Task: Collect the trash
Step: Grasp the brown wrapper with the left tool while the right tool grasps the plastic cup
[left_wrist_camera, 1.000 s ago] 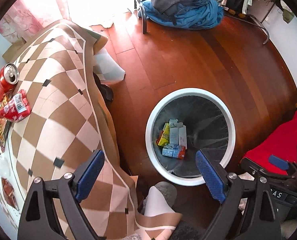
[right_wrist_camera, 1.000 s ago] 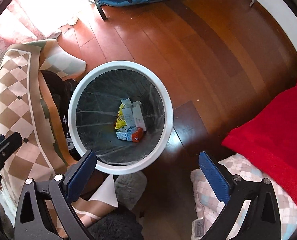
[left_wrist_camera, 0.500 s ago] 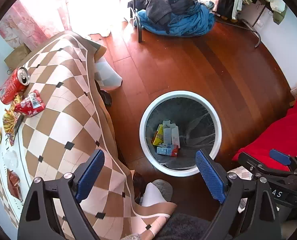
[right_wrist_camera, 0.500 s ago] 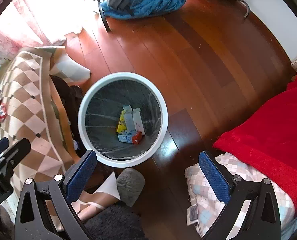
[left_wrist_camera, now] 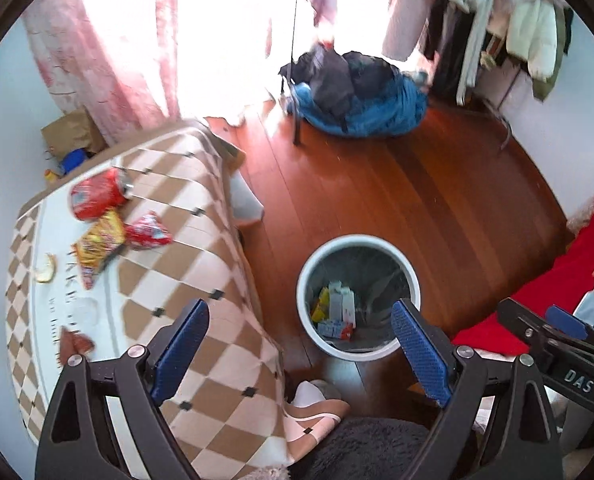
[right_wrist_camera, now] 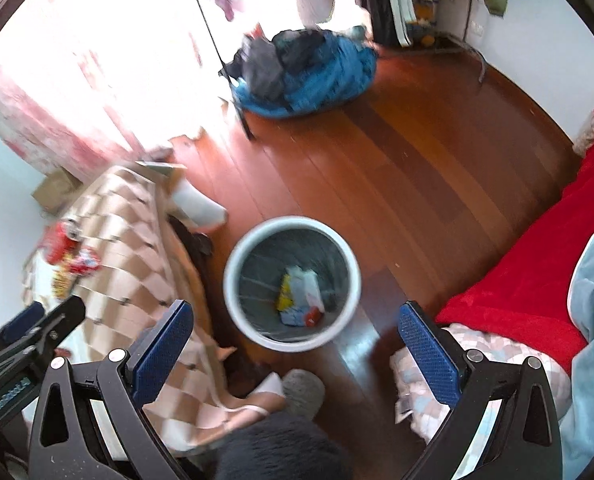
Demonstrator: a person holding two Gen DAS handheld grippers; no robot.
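With both tongs, left (left_wrist_camera: 299,342) & right (right_wrist_camera: 293,340), wide and empty, I'd go for the can (left_wrist_camera: 97,200) on the worktop (left_wrist_camera: 201,264), left of the bin (left_wrist_camera: 359,296). Approach low, square to its side, squeeze gently so it doesn't roll; wrappers (left_wrist_camera: 149,232) next.

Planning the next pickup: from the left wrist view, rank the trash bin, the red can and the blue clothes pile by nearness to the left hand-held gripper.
1. Trash bin, just ahead of the left hand-held gripper, on the floor.
2. Red can, far left on the table.
3. Blue clothes pile, across the floor by the window.
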